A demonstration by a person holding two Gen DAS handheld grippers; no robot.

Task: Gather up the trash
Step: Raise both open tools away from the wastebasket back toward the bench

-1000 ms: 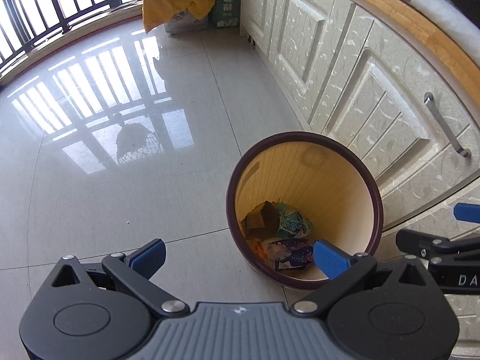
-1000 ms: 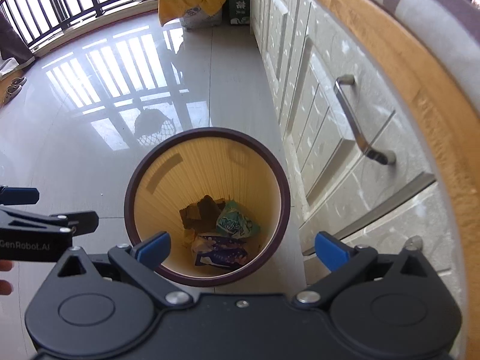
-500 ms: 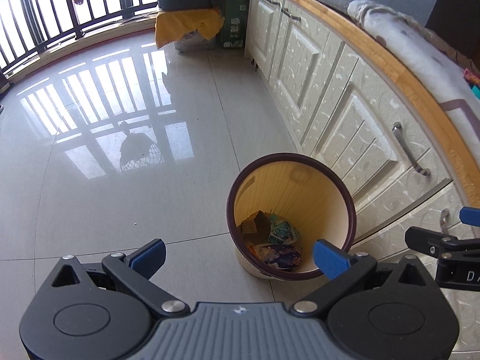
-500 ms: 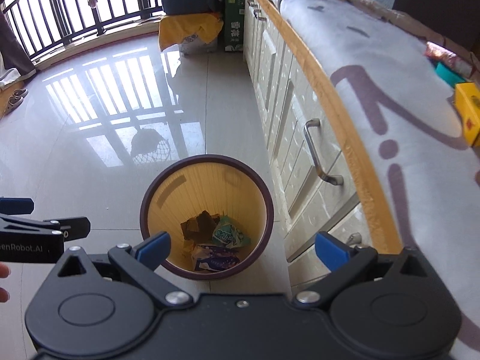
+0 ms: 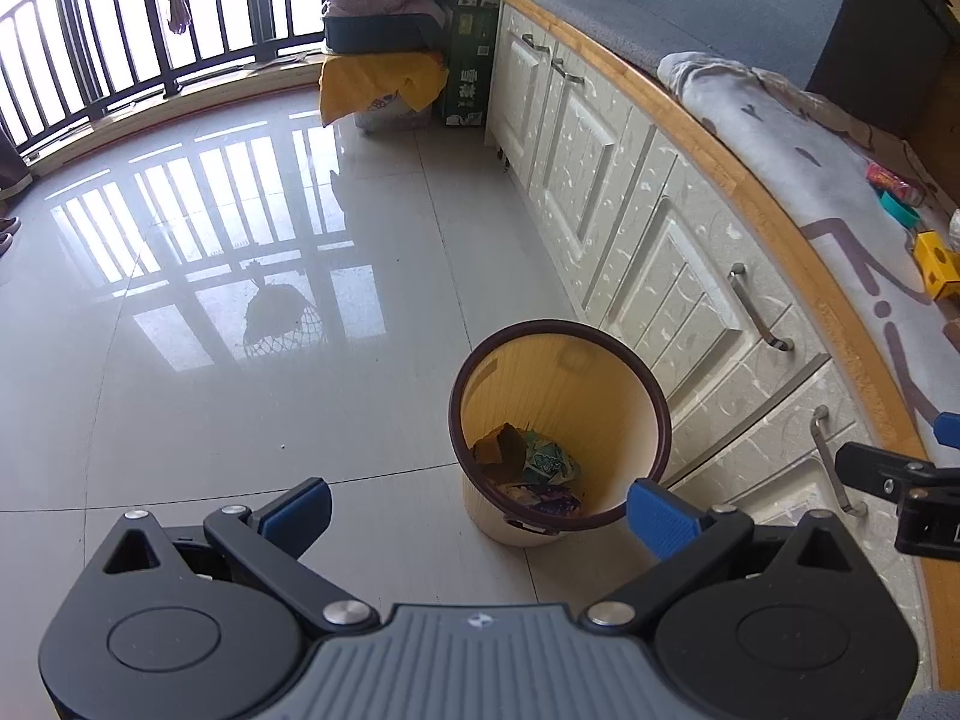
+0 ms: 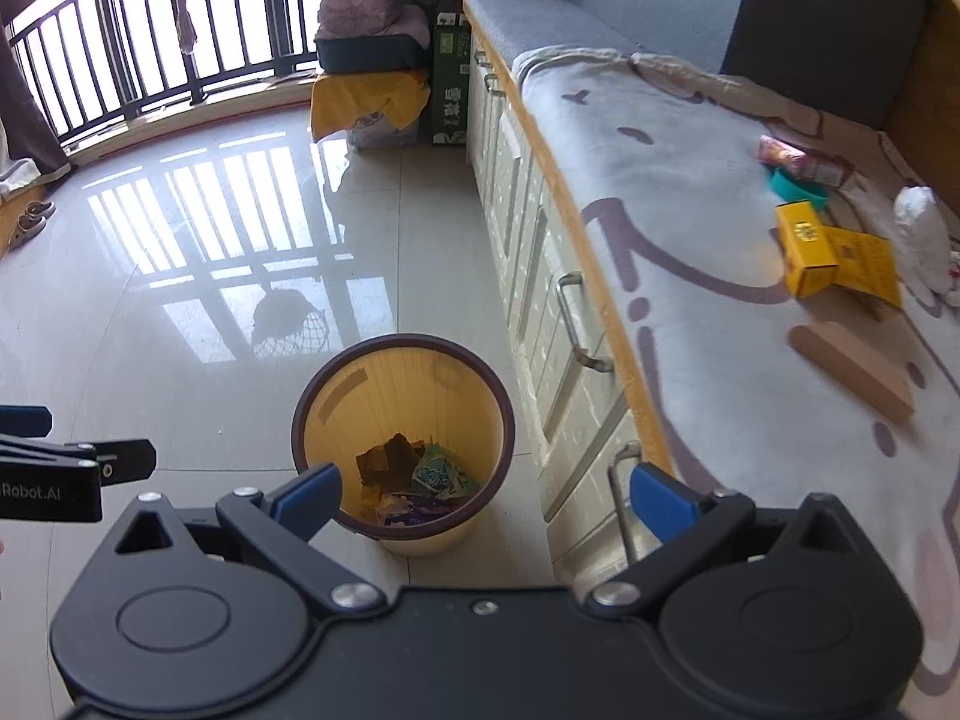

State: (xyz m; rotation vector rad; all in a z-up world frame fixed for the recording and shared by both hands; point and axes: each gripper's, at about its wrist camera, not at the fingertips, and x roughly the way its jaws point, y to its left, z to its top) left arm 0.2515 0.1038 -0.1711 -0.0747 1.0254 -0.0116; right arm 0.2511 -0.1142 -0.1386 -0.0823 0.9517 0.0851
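**Grippers raised clear of bin, both empty**

Left gripper (image 5: 477,498) and right gripper (image 6: 486,495) are spread wide, holding nothing, and have risen above the bin (image 6: 403,531), lower centre. Remaining trash, including the yellow box (image 6: 807,252), is now visible upper right on the worktop (image 6: 690,276).

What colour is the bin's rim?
Dark maroon-brown rim on the round cream-yellow plastic bin; clearest in the right wrist view.

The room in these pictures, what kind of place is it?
Probably a home room beside a balcony: a railing at the window, cream cabinets under a blanket-covered bench top, and a waste bin on the tiled floor.
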